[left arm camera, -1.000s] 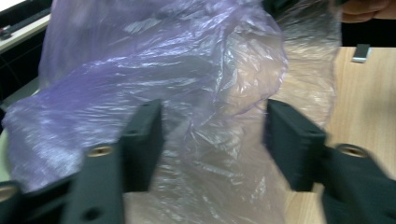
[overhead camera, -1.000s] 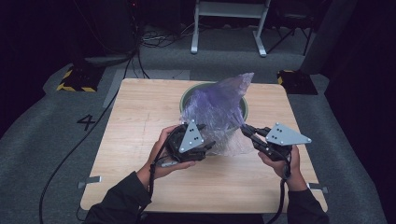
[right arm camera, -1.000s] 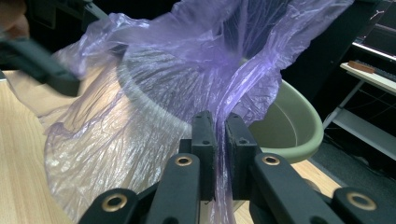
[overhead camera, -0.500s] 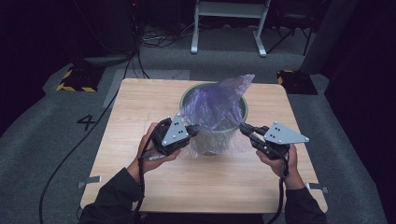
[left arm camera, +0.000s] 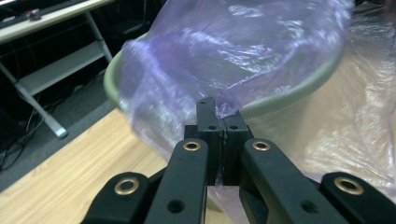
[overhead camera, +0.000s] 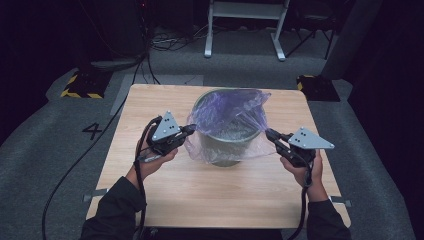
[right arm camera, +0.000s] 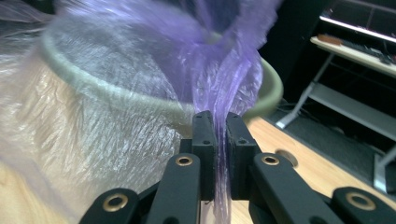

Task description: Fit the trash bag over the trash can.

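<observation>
Now a thin purple plastic bag (overhead camera: 227, 117) is held stretched over the mouth of a pale green bin (overhead camera: 225, 150), which stands on the wooden table (overhead camera: 200, 200) nearer its far edge than its near one and about midway between its left and right edges. The film is pinched at two opposite sides, so that the bag's mouth can be drawn wide and, it seems, pulled down over the bin's rim as a liner. On the side toward the table's left edge, the left gripper (overhead camera: 191, 129) is seen with its jaws having just been closing; in the left gripper view they are pressed together on a fold of the film (left arm camera: 219, 105). Toward the right edge, the right gripper (overhead camera: 270, 134) is clamped on another gathered strip of the bag (right arm camera: 223, 140), which is seen running down between its jaws. Part of the bag is already draped outside the bin wall; the rest is bunched loosely above the opening.
</observation>
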The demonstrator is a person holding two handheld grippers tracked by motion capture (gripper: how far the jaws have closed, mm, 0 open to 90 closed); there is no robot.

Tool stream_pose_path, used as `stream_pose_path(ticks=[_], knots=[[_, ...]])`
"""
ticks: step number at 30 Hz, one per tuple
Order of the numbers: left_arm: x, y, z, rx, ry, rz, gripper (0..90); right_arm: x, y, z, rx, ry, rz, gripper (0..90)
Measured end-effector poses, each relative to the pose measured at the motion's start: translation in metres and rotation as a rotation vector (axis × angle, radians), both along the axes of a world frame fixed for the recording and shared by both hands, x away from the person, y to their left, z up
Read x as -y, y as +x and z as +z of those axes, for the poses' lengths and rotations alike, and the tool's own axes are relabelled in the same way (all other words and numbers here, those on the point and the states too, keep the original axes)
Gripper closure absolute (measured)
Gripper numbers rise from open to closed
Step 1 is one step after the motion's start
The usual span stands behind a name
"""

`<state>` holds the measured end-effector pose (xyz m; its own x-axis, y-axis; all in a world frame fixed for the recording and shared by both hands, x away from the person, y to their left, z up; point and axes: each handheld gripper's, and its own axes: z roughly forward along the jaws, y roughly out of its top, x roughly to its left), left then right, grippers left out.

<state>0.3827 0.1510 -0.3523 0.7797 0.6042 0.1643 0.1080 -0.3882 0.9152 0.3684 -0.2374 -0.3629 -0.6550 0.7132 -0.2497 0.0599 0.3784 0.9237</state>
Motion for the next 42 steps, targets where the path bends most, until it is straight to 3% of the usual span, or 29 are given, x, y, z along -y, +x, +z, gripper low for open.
stream_pose_path(ticks=[4,10,12,16,19,21,27,33,36,38,42], knots=[[-0.009,0.007,-0.007,-0.025,-0.019,0.022,89.6,0.009,0.004,-0.008,-0.035,0.008,-0.016,85.4],[-0.014,0.012,-0.017,-0.043,0.010,0.041,89.6,0.014,0.004,-0.015,-0.056,-0.007,-0.022,81.1],[-0.015,0.012,-0.018,-0.042,0.005,0.036,89.6,0.015,0.002,-0.015,-0.046,-0.009,-0.008,68.0],[-0.016,0.009,-0.014,-0.034,-0.013,0.025,89.5,0.015,-0.010,-0.004,0.014,0.043,0.051,43.5],[-0.016,0.005,-0.010,-0.024,-0.012,0.016,89.6,0.014,-0.019,0.011,0.065,0.066,0.059,33.3],[-0.016,0.005,-0.010,-0.022,-0.004,0.017,89.6,0.012,-0.022,0.021,0.075,0.065,0.060,31.4],[-0.016,0.007,-0.010,-0.020,-0.001,0.028,89.5,0.004,-0.020,0.047,0.102,0.040,0.036,32.2],[-0.014,0.011,-0.009,-0.021,0.015,0.033,89.5,-0.017,-0.007,0.060,0.091,-0.069,0.037,28.9],[-0.013,0.012,-0.007,-0.021,0.019,0.035,89.5,-0.024,0.002,0.067,0.105,-0.076,0.035,31.9],[-0.012,0.014,-0.007,-0.023,0.025,0.037,89.5,-0.026,0.008,0.070,0.108,-0.068,0.051,39.5],[-0.013,0.020,-0.006,-0.031,0.042,0.041,89.5,-0.028,0.022,0.076,0.115,-0.088,0.052,65.0]])
